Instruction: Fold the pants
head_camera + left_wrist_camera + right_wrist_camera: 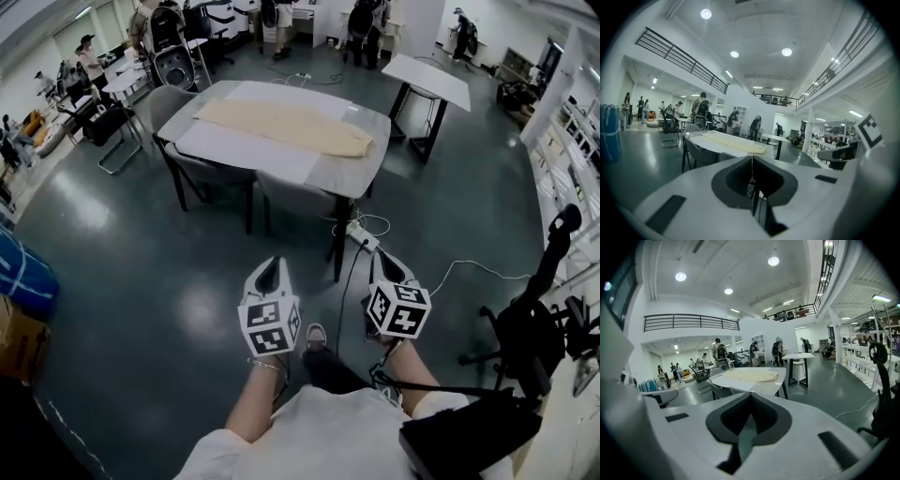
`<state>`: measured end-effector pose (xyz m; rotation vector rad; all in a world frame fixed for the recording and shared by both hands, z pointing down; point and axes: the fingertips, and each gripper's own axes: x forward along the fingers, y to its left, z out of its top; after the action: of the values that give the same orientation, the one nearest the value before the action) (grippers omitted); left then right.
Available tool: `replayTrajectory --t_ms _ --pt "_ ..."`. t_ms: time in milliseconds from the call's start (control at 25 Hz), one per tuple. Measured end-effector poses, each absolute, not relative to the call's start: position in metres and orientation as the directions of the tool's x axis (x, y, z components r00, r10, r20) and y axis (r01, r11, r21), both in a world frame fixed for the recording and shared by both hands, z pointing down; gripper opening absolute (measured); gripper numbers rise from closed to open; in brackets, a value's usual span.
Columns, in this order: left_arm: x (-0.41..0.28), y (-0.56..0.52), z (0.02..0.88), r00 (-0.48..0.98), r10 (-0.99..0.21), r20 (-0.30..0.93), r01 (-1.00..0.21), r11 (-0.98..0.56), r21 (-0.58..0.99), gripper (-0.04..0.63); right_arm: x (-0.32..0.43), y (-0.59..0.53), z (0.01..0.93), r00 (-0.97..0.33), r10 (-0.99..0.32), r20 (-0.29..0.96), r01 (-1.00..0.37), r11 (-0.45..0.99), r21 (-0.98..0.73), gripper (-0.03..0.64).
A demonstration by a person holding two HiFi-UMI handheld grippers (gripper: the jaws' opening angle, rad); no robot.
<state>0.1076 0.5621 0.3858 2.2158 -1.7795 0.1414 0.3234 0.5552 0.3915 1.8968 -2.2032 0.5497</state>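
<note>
A long cream pair of pants (pixel 286 127) lies flat along the white table (pixel 361 178), well ahead of me across the floor. Both gripper views show the pants (pixel 738 142) (pixel 752 374) small and distant on that table. My left gripper (pixel 269 272) and right gripper (pixel 387 267) are held close to my body above the dark floor, far from the table. In each gripper view the jaws meet in a thin line, left gripper (pixel 752 157) and right gripper (pixel 750 394), both shut with nothing between them.
Grey chairs (pixel 211 169) are tucked under the table. A power strip (pixel 361 236) with cables lies on the floor by its near leg. A second white table (pixel 427 80) stands at back right, a black stand (pixel 534 328) at right, boxes (pixel 19 342) at left, people at the back.
</note>
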Motion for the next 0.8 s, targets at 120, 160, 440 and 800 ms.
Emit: replayTrajectory --t_ms 120,160,440,800 --pt "0.098 0.536 0.393 0.216 -0.940 0.264 -0.969 -0.174 0.173 0.009 0.319 0.523 0.397 -0.170 -0.911 0.376 -0.980 0.116 -0.161 -0.008" --pt "0.094 0.524 0.393 0.211 -0.940 0.267 -0.971 -0.169 0.171 0.009 0.317 0.511 0.398 -0.172 -0.910 0.376 -0.979 0.116 -0.166 -0.008" --pt "0.081 0.421 0.383 0.190 -0.941 0.279 -0.978 -0.158 0.133 0.009 0.308 0.403 0.397 -0.190 -0.908 0.373 -0.970 0.116 -0.212 -0.008" --pt "0.086 0.291 0.382 0.192 -0.943 0.272 -0.979 -0.164 0.120 0.009 0.329 0.281 0.410 -0.167 -0.904 0.393 -0.971 0.081 -0.227 -0.008"
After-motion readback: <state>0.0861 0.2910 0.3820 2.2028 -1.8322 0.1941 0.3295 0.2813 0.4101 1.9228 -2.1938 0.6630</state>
